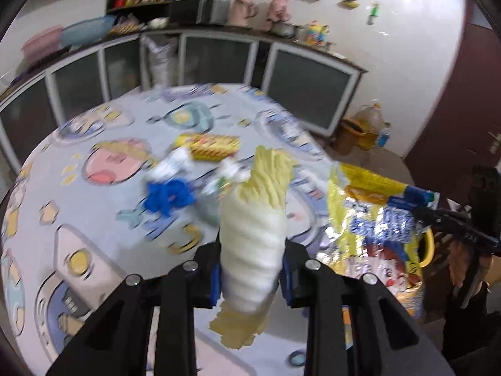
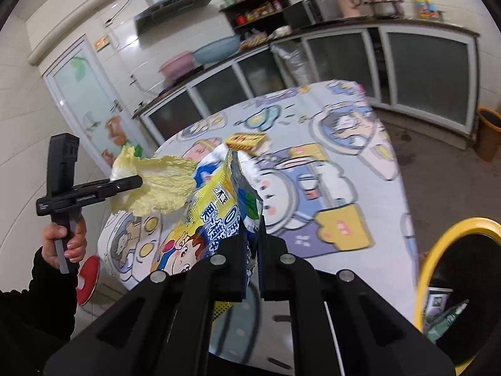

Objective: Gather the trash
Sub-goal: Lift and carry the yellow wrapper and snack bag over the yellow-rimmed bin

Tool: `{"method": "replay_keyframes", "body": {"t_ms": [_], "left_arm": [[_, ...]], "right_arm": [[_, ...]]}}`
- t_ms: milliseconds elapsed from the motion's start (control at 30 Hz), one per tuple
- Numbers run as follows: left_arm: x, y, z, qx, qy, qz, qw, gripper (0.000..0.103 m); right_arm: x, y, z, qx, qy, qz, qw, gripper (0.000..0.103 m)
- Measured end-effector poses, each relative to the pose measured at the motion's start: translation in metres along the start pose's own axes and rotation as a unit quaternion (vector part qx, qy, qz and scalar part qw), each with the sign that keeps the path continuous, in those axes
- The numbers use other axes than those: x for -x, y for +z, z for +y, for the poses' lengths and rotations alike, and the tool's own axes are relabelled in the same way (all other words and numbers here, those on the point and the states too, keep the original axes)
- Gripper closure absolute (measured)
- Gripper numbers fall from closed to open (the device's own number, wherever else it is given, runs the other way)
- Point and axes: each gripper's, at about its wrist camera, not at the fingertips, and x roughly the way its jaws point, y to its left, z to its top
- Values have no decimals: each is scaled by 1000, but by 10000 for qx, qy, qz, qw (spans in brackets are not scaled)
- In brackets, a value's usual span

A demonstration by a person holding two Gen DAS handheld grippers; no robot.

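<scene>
Pale yellow cabbage leaf (image 1: pixel 253 235) fills the middle of your left wrist view, pinched by its thick white rib between the pads of your left hand-held gripper (image 1: pixel 250 275), which is clenched on it. Gripping the rib rather than the limp leafy edge gives the jaws something firm to hold, and the leaf hangs clear above the desk (image 1: pixel 94 219). On the cartoon-print cloth beyond it lie a blue glove (image 1: pixel 169 195), some crumpled white paper (image 1: pixel 175 164) and a yellow snack wrapper (image 1: pixel 213 145), not yet collected. At the right edge your right hand-held gripper (image 1: pixel 419 210) holds a snack bag (image 1: pixel 369 219) up off the surface.

From the right wrist view, that gripper (image 2: pixel 253 260) is closed tight on the snack bag (image 2: pixel 206 219), gripping a thin fold of foil, so the jaws stand almost together. The bag stands upright above the desk (image 2: pixel 344 188). At the lower right sits a yellow-rimmed bin (image 2: pixel 438 241) with rubbish already inside, just beside the desk's edge; I judge both pieces are held aloft to be carried there. To the left, the cabbage leaf (image 2: pixel 156 185) droops from the left hand-held gripper (image 2: pixel 134 181), gripped in your hand (image 2: pixel 65 238).
</scene>
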Motion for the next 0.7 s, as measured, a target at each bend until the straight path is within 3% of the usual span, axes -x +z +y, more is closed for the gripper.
{"method": "replay_keyframes", "body": {"t_ms": [233,433,700], "left_arm": [[-29,22,-74,-429,-775,-192,9959,76],[-62,37,-140,-788,-1379,-170,9872,76],[-110,50,-221,-1093,-1957,-66,9745,75]], "right_arm": [[59,-8,-41,-385,-575,-507,9963,97],[112,-20,-82,-765,-1289,-894,9847,97],[164,-39,-131,-1018,-2960,-1303,9408,97]]}}
